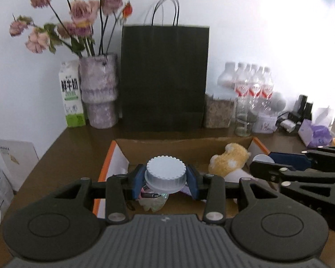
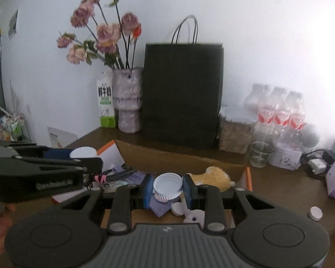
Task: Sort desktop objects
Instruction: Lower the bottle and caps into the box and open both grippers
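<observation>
The left gripper (image 1: 165, 179) holds a bottle with a white ribbed cap (image 1: 165, 170) between its blue jaws, above the open cardboard box (image 1: 158, 146) on the table (image 1: 73, 140). The right gripper (image 2: 167, 189) has its jaws closed on a white lid (image 2: 168, 184) — open side up — over the same box, near a yellow plush toy (image 2: 214, 176).

Both tools (image 1: 165, 184) (image 2: 167, 189) clamped, side by side

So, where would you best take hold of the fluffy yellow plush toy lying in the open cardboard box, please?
Pinch the fluffy yellow plush toy across its soft, rounded body, coming down from above: the walls of the open cardboard box block the sides.
</observation>
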Demonstrator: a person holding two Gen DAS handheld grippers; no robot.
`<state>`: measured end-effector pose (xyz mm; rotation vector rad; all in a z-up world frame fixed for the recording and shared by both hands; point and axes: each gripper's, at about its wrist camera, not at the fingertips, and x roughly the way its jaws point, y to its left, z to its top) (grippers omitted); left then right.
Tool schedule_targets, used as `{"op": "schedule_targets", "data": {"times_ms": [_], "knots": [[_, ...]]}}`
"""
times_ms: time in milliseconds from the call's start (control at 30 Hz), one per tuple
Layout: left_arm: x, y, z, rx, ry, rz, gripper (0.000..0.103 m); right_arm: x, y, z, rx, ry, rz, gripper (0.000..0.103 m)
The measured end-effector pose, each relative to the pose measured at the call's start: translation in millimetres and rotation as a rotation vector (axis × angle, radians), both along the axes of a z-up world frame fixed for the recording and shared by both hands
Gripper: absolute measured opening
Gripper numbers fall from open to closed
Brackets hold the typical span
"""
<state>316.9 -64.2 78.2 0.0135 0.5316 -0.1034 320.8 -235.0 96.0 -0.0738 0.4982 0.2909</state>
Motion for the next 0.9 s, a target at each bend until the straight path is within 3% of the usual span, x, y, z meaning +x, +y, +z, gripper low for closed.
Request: {"op": "schedule_targets", "data": {"times_ms": [467,700,900], "knots": [[51.3,11.0,-59.1,0.073,0.251,0.018,0.041,48.9,21.0,-62.5,-0.042,0.235,0.016,0.028],[60.2,10.2,-75.5,0.099,0.299,0.029,0.041,57.7,23.4,-79.4,-0.06,0.29,0.016,0.028],[59.3,7.0,-74.9,0.105,0.279,0.031,0.044,61.3,19.4,-82.2,-0.047,0.304,0.004,0.028]]}}
